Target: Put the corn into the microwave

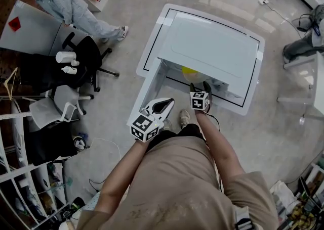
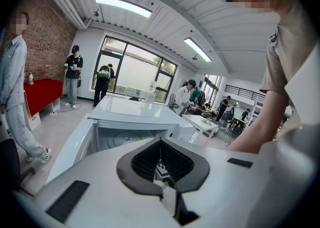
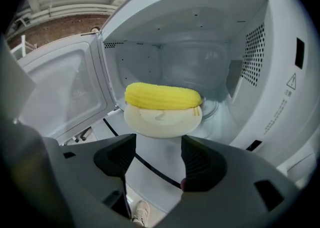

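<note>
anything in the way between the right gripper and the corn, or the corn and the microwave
Nothing visible. The right gripper, jaws apart, faces the yellow corn cob on its cream plate; the white microwave has its door open.

The tongs stand apart, holding nothing. Just beyond them the corn lies across a pale plate at the mouth of the microwave, its door open leftward.

overhead head view, microwave shared throughout
</note>
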`<state>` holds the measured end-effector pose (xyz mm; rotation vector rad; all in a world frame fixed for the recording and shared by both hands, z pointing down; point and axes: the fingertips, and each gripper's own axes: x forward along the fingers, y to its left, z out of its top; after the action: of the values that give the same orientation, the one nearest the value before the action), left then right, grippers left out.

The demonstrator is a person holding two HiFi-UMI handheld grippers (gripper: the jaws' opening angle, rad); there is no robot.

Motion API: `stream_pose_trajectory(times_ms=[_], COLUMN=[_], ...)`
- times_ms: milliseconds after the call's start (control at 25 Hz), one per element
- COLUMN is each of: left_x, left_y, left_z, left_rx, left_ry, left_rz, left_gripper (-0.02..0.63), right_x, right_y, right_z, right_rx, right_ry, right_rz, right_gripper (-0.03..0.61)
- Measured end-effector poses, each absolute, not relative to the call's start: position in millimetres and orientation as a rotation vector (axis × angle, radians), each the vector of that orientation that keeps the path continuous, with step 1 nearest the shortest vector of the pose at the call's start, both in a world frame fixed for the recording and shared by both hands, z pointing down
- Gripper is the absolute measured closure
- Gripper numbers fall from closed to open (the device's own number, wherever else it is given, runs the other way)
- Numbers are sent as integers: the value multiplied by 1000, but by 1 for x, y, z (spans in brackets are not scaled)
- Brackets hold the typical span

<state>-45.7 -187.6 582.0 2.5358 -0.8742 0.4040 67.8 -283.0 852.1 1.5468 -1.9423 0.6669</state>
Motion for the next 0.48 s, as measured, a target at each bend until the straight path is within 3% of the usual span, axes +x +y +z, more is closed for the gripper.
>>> stream_pose_trajectory(times_ms=[480], left_x=[-43], left_y=[-189], left_z=[585], left_rx=[2536], left_ry=[-871], left_rz=[426], left_gripper=[612], right_x=[70], right_y=[-298], right_z=[851], right_rx=[1571], right_ry=[-1889], right_rz=[695], right_gripper=[291])
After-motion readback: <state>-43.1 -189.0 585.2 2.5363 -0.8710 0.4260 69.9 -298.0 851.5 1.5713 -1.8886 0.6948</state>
